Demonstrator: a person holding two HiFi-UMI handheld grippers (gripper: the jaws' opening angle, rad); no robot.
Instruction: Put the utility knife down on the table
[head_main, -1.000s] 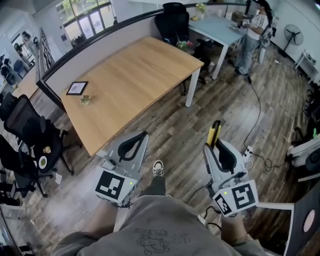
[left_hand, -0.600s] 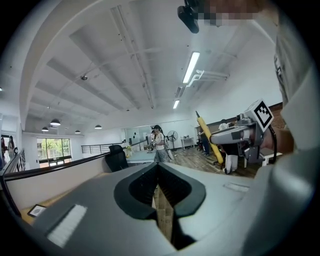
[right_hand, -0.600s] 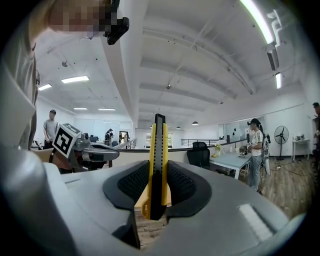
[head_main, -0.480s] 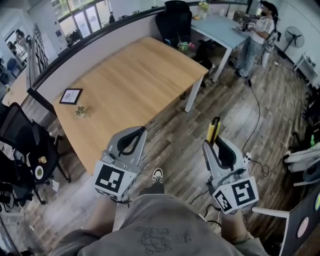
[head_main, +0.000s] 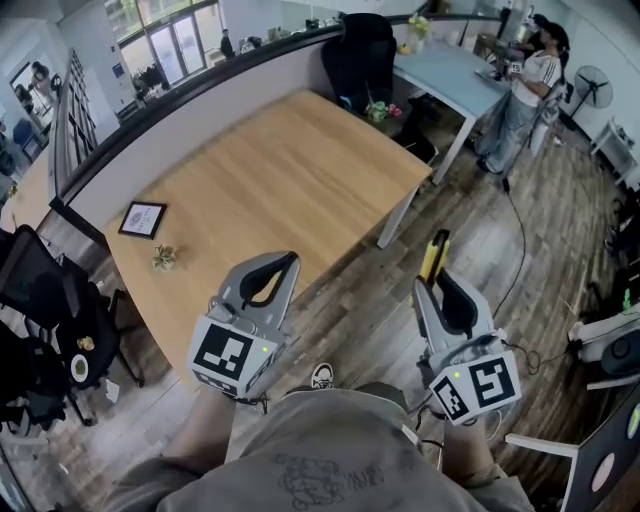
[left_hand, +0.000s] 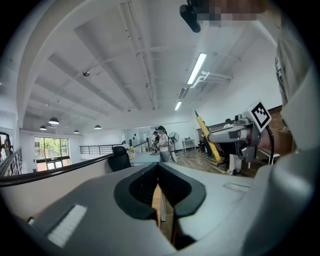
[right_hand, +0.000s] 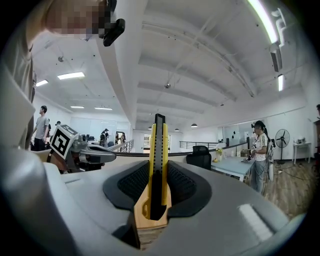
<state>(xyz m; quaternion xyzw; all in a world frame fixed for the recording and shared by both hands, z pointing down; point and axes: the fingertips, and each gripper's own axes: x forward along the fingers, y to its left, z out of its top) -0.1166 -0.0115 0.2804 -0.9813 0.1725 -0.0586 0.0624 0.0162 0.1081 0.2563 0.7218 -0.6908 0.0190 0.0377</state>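
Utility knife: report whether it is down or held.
Held: the right gripper is shut on the utility knife, short of the table.

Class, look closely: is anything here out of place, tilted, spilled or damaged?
Nothing is spilled, broken or askew. The utility knife is clamped upright in the right gripper, over the floor, not the table. The left gripper is shut and empty.

The light wooden tabletop (head_main: 290, 170) stands on white legs over the dark plank floor (head_main: 370, 290). A small black picture frame (head_main: 143, 219) lies flat near its left end. Just beside the frame, toward the near edge but not touching it, sits a small plant-like ornament (head_main: 165, 258), too small to make out.
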